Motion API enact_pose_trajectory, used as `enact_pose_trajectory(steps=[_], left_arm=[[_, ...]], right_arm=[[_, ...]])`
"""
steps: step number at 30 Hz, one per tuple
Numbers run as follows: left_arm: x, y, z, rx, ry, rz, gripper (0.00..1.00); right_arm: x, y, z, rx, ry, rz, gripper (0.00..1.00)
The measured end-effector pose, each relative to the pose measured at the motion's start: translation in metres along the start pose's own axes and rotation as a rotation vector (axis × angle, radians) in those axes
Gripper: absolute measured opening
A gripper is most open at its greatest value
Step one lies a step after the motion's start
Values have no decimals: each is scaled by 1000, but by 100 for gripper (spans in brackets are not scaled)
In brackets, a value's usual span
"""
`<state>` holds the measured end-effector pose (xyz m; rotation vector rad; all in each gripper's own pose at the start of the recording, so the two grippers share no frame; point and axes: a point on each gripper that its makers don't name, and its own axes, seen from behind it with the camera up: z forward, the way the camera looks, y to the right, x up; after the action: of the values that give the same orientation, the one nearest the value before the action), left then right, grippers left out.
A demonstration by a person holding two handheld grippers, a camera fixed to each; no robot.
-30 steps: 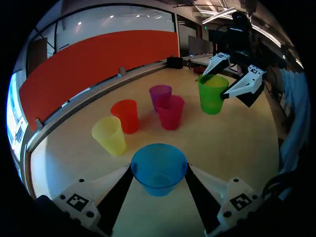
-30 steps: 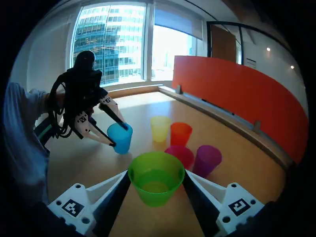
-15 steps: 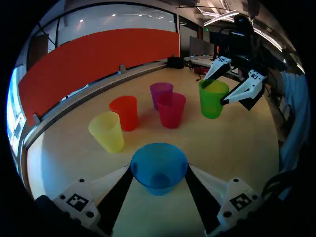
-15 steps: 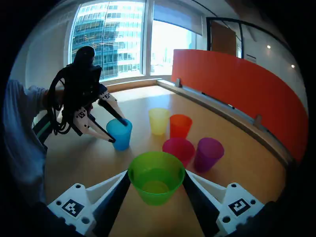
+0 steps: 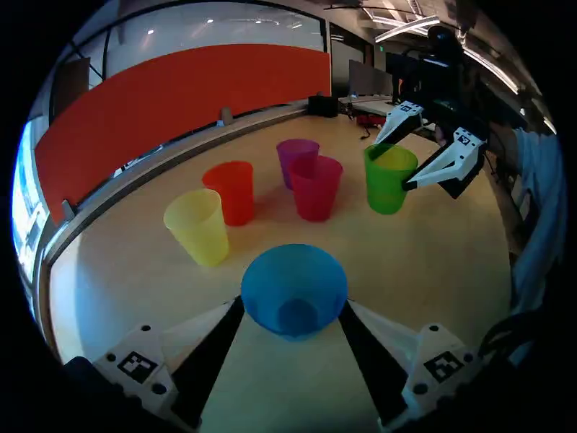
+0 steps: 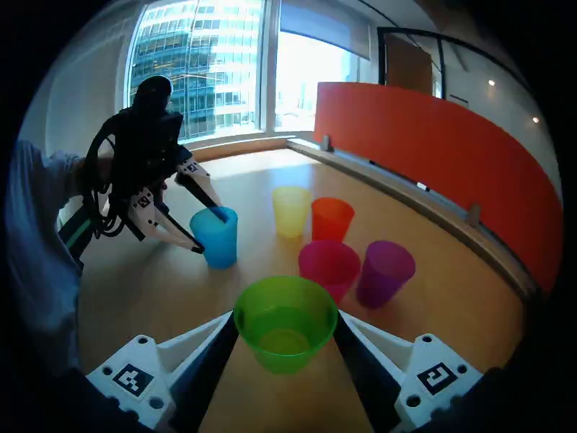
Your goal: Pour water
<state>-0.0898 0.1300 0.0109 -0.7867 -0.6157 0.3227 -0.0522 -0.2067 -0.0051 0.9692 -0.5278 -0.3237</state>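
Note:
My left gripper is shut on a blue cup, held upright above the wooden table; it looks empty or nearly so. My right gripper is shut on a green cup that holds some liquid. In the left gripper view the green cup hangs at the far right between the right gripper's white fingers. Seen from the right gripper view, the blue cup stands at mid-left in the left gripper, held by a hand in a sleeve.
Yellow, orange, pink and purple cups stand grouped on the table between the two held cups. An orange partition runs along the table's far edge. Large windows stand behind the left gripper.
Both held cups have risen a little, and both views have tipped down slightly. The cup group sits lower and closer in the right gripper view. Both grips are unchanged.

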Motion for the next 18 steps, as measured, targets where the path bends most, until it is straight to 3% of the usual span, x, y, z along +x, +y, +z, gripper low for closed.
enact_pose_trajectory(steps=[6,18], left_arm=[[-11,-3,-3,13,-37,7,95],[-23,-1,-10,19,-49,-1,95]], right_arm=[[-10,-1,6,-2,-15,2,91],[-23,1,14,-17,-33,-4,91]])
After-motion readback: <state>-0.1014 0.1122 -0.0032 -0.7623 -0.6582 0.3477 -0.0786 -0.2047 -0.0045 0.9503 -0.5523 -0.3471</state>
